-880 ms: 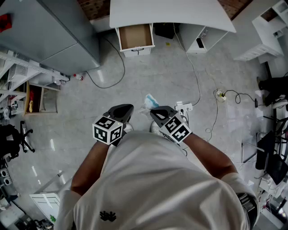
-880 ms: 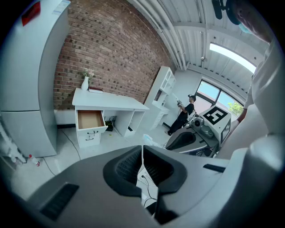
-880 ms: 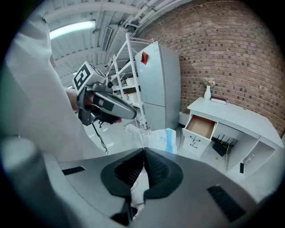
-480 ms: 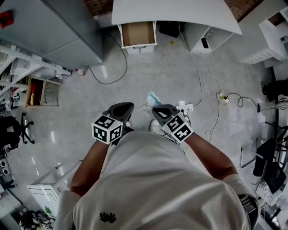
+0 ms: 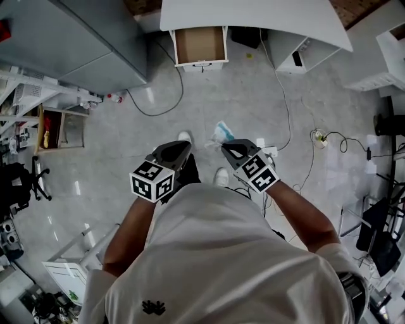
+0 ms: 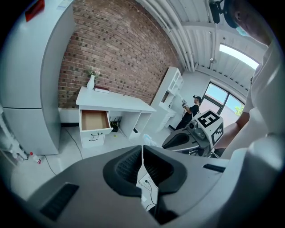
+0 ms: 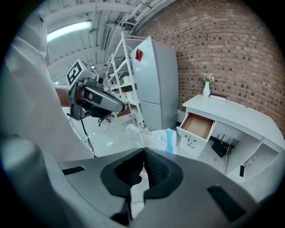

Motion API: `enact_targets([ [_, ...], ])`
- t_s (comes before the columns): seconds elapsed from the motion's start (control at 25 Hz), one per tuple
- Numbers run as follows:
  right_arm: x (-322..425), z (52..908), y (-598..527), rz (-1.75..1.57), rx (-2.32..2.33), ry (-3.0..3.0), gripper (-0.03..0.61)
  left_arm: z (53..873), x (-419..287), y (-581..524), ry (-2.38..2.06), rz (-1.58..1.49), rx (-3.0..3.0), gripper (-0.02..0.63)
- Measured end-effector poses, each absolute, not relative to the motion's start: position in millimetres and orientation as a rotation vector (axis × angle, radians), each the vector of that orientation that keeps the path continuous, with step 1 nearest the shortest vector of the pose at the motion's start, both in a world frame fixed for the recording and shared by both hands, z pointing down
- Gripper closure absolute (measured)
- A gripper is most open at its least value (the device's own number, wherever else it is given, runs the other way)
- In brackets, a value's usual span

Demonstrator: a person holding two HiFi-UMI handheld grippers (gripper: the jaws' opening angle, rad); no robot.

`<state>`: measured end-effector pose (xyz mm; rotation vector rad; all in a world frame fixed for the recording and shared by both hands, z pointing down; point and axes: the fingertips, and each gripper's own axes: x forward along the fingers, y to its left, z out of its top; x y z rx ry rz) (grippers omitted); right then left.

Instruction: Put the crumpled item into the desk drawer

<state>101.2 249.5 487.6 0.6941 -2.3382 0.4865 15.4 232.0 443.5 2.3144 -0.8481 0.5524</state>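
Observation:
The crumpled item point(image 5: 221, 133), a white and blue wrapper, sticks out in front of my right gripper point(image 5: 225, 146), whose jaws are shut on it. In the right gripper view the wrapper point(image 7: 159, 138) rises just past the closed jaws point(image 7: 143, 154). My left gripper point(image 5: 186, 145) is level with it, shut with nothing in it point(image 6: 142, 149). The white desk point(image 5: 253, 16) is ahead across the floor, its drawer point(image 5: 200, 44) pulled open and showing a bare brown bottom. Both grippers are well short of the drawer point(image 7: 198, 125).
A tall grey fridge point(image 5: 69, 38) stands left of the desk. Cables point(image 5: 281, 101) and a power strip point(image 5: 269, 152) lie on the floor to the right. Shelving point(image 5: 57, 130) lines the left side. The person's shoes point(image 5: 221, 176) show below the grippers.
The person has stepped forward toward the desk; a shoe now shows ahead of the left gripper. Both grippers stay shut, the wrapper still held in the right one.

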Motion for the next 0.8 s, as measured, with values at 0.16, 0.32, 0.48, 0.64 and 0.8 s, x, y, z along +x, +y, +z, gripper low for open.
enact_targets([
  [0.16,89.7,490.9,205.4,0.501,0.747,-2.298,0.549,447.4,2.0,183.3,-0.787,0.547,2.338,0.583],
  [0.32,77.1,493.3,158.9,0.506,0.804,-2.237,0.549,447.0,-18.8,135.7,-0.715,0.543,2.36,0.583],
  [0.48,71.5,504.2,104.9,0.497,0.884,-2.186,0.549,448.3,-41.5,93.5,-0.65,0.566,2.394,0.583],
  [0.64,68.8,522.0,54.2,0.474,0.939,-2.134,0.549,458.7,-64.4,62.5,-0.619,0.593,2.381,0.583],
  [0.8,68.8,541.5,6.3,0.47,0.954,-2.116,0.549,461.6,-69.2,42.0,-0.62,0.567,2.352,0.583],
])
